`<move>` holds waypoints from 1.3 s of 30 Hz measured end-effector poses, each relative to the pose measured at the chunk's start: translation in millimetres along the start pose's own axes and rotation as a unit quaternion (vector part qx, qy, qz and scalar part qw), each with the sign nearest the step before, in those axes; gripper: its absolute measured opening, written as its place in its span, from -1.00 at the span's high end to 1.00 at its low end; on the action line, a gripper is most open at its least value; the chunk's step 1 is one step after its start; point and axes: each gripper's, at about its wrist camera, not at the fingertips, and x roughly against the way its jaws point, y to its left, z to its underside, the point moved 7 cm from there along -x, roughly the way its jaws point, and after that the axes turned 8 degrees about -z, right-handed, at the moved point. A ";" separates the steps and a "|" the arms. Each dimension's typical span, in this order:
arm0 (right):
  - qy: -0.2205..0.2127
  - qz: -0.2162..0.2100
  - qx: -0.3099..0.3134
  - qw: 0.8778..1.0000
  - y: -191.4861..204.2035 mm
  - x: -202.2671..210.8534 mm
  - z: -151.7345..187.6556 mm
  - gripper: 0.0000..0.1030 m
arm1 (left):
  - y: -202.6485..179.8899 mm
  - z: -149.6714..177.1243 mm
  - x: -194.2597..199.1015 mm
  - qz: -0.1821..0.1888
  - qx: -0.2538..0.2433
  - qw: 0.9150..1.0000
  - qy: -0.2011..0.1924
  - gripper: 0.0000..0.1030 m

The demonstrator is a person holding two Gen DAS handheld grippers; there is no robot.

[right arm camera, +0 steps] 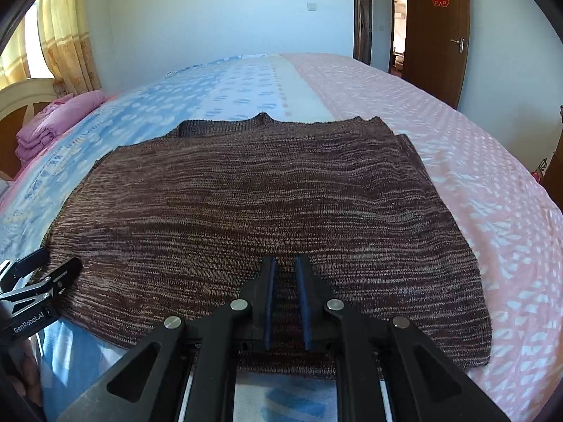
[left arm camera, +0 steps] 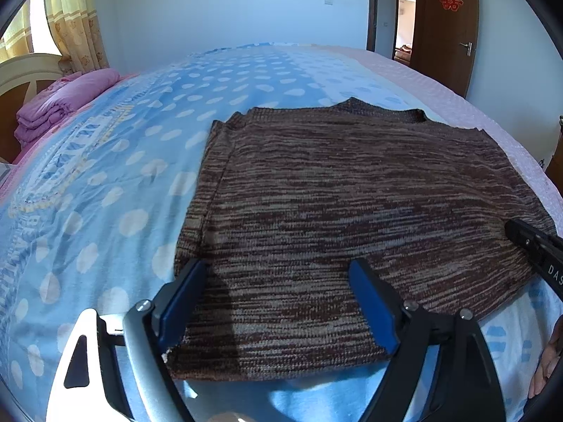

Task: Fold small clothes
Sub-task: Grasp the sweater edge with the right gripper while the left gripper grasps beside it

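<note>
A brown marled knit sweater [left arm camera: 352,204] lies flat on the bed with its sleeves folded in and its collar at the far end; it also shows in the right wrist view [right arm camera: 253,193]. My left gripper [left arm camera: 278,274] is open, its blue pads wide apart just above the sweater's near left hem. My right gripper [right arm camera: 285,263] hovers over the near hem with its pads a narrow gap apart and nothing between them. Each gripper shows at the edge of the other's view, the right one [left arm camera: 535,246] and the left one [right arm camera: 42,274].
The bed has a blue dotted sheet [left arm camera: 123,176] on the left and a pink quilt [right arm camera: 475,161] on the right. A folded pink blanket [left arm camera: 59,105] lies by the headboard. A brown door [right arm camera: 436,35] stands open behind.
</note>
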 end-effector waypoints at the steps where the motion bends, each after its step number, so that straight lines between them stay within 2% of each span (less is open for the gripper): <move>1: 0.000 0.001 0.000 1.000 0.2 -0.9 0.7 0.75 | -0.2 -0.1 0.2 -0.003 -0.001 1.000 -0.001 -0.70; 5: -0.007 0.003 0.004 1.000 0.6 2.2 3.4 0.75 | 0.4 -0.4 -0.8 -0.004 0.000 1.000 0.000 -0.71; 11: -0.019 -0.040 -0.029 0.999 -6.5 5.5 6.3 0.69 | 4.0 0.1 1.7 -0.005 0.014 1.000 0.001 -0.73; 13: -0.023 -0.053 -0.039 0.998 -9.1 5.8 7.0 0.69 | 10.4 1.5 3.8 -0.034 0.027 0.999 0.002 -0.95; 14: -0.024 -0.056 -0.041 0.997 -9.5 5.8 6.9 0.69 | 14.7 2.3 4.7 -0.051 0.035 0.998 0.005 -0.99; 15: -0.025 -0.059 -0.043 0.997 -9.8 6.0 7.0 0.69 | 20.1 3.9 6.6 -0.063 0.048 0.997 0.007 -0.99; 19: -0.026 -0.061 -0.044 0.997 -9.5 6.3 7.4 0.69 | 30.9 11.4 6.7 -0.059 0.079 0.995 0.027 -0.99; 25: -0.030 -0.074 -0.054 0.995 -11.8 7.2 8.2 0.69 | 33.9 19.7 14.5 -0.065 0.093 0.993 0.039 -0.99; 27: -0.031 -0.074 -0.054 0.995 -11.6 7.4 8.2 0.69 | 31.7 25.0 18.4 -0.058 0.110 0.991 0.049 -0.99; 30: -0.031 -0.075 -0.055 0.995 -11.4 7.4 8.4 0.69 | 22.7 38.8 28.4 0.001 0.179 0.982 0.059 -0.99; 31: -0.031 -0.075 -0.055 0.995 -11.5 7.4 8.3 0.69 | 20.0 40.5 32.4 0.003 0.188 0.981 0.052 -0.99; 32: -0.031 -0.076 -0.056 0.995 -11.3 7.4 8.3 0.69 | 17.0 39.6 35.3 0.005 0.188 0.981 0.043 -0.99; 35: -0.031 -0.075 -0.056 0.995 -11.5 7.4 8.5 0.69 | 10.8 30.5 30.3 0.045 0.199 0.978 0.036 -0.99; 39: -0.031 -0.075 -0.055 0.995 -11.4 7.4 8.6 0.69 | 16.6 8.7 11.8 0.094 0.239 0.966 0.022 -0.99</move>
